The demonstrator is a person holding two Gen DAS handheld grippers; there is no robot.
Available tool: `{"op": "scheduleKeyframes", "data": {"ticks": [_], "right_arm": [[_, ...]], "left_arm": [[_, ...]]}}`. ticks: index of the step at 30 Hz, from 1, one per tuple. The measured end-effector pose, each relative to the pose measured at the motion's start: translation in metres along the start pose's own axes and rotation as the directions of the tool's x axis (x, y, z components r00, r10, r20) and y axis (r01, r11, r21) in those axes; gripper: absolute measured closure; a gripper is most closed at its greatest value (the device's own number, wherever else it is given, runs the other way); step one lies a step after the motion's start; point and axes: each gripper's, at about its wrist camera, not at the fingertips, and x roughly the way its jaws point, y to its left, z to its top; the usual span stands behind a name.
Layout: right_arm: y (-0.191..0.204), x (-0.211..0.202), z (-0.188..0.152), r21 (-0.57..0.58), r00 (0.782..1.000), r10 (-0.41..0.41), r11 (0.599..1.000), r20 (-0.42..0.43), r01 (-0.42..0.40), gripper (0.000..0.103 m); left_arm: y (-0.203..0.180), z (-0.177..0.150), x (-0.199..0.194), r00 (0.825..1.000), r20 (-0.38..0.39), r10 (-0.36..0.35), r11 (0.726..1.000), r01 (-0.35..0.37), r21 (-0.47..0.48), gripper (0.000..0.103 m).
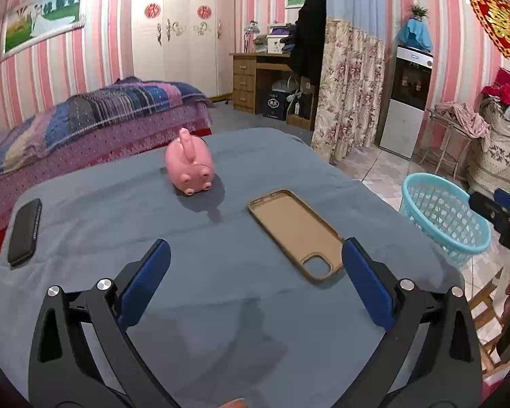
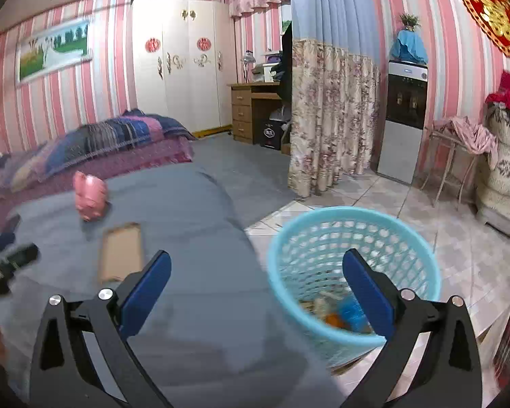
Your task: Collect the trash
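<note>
trash (image 2: pixel 340 312) lies in the blue mesh basket (image 2: pixel 323 224) on the tiled floor beside the grey-covered table (image 1: pixel 221 306); left gripper (image 1: pixel 255 282) gapes wide, empty; right gripper (image 2: pixel 256 284) likewise wide, empty.

Trash basket (image 2: pixel 353 234): light blue plastic, round, lattice-mesh wall, solid rim; upright on tiled floor just beside grey-covered table edge; open top; in left wrist view (image 1: pixel 442 217) seen off table's right side, partly cut by right gripper.
Trash in basket (image 2: pixel 343 312): small pile at bottom; blue piece, orange piece, pale/tan scraps; blurred, exact items cannot tell; lies loose on basket floor, seen through open top and mesh; partly hidden by gripper finger.
</note>
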Motion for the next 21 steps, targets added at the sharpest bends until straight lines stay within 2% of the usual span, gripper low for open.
{"op": "scheduleKeyframes", "data": {"ticks": [5, 11, 21], "right_arm": [[0.047, -0.021, -0.010, 0.024, 1.000, 0.024, 0.999, 0.000, -0.024, 0.004], [0.095, -0.040, -0.039, -0.032, 1.000, 0.009, 0.999, 0.009, -0.008, 0.004], [0.122, -0.074, -0.071, -0.032, 1.000, -0.002, 0.999, 0.031, 0.003, 0.004]], "left_arm": [[0.013, -0.020, -0.022, 1.000, -0.008, -0.022, 1.000, 0.022, 0.013, 0.006], [0.035, -0.048, -0.034, 0.998, -0.051, -0.024, 1.000, 0.024, 0.007, 0.006], [0.057, -0.060, -0.058, 1.000, -0.011, 0.021, 1.000, -0.021, -0.008, 0.006]]}}
